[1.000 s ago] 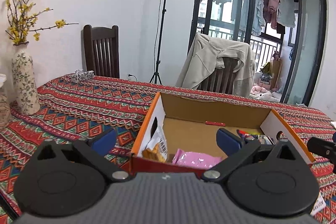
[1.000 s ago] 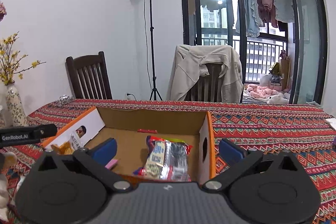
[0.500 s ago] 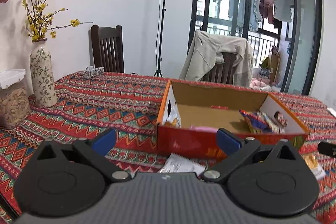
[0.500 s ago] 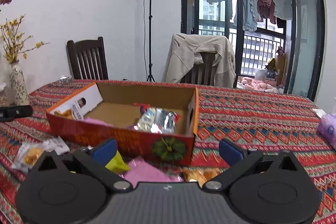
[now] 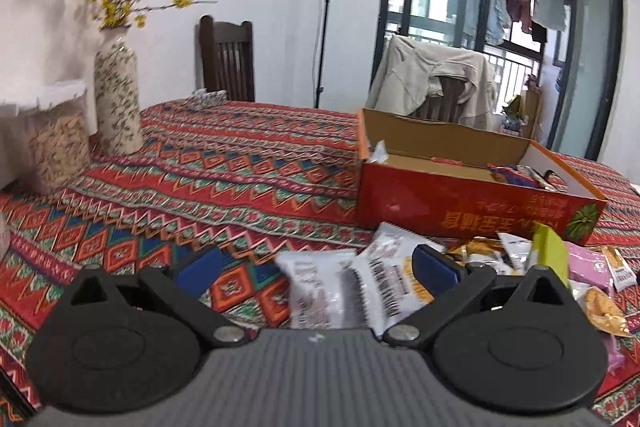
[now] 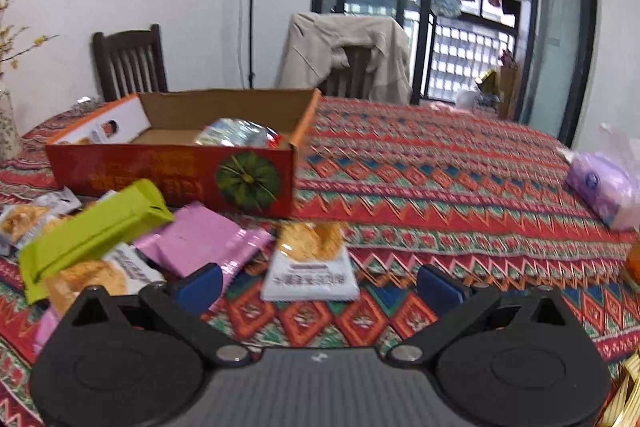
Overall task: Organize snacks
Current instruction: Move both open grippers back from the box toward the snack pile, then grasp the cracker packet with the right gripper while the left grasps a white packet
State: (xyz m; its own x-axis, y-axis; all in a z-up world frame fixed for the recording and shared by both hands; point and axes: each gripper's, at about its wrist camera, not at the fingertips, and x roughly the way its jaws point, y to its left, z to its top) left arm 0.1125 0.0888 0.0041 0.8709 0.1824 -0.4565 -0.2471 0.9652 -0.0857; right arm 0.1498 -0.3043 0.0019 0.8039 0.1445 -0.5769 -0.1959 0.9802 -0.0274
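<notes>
Both grippers have pulled back and dropped low since 1 s ago: back then they were right over the box looking in, now the box (image 6: pixel 172 167) sits further off on the table (image 6: pixel 440 179) w/ a loose snack pile in front of it.

Left gripper (image 5: pixel 316 269): jaws wide apart, nothing btwn them, hanging low over the cloth. Just ahead of it lie two white packs (image 5: pixel 320 287), overlapping, w/ barcodes showing. More packs off to its right, near the box front: gold ones, a pink one, a green one. Pic is a bit blurry so can't read labels.

Right gripper (image 6: pixel 320 287): also spread open, empty. A white cracker pack (image 6: pixel 310 263) lies flat on the cloth right btwn the fingertips but a little beyond them, not touching afaict. To its left a pink pack (image 6: pixel 204 243), and a green pack (image 6: pixel 92 231) tilted on top of the pile, leaning over other packs. Another cracker pack is half under the green one.

Box is open, orange/red outside, brown inside. A silvery pack (image 6: pixel 236 137) lies at its right end; a bit of white wrapper pokes up at the left end in left view.

Other stuff: vase (image 5: pixel 116 99) w/ yellow flowers and a jar (image 5: pixel 56 143) at far left of table, tissue pack (image 6: pixel 604 187) at far right, jacket (image 6: pixel 344 51) over a chair behind.
</notes>
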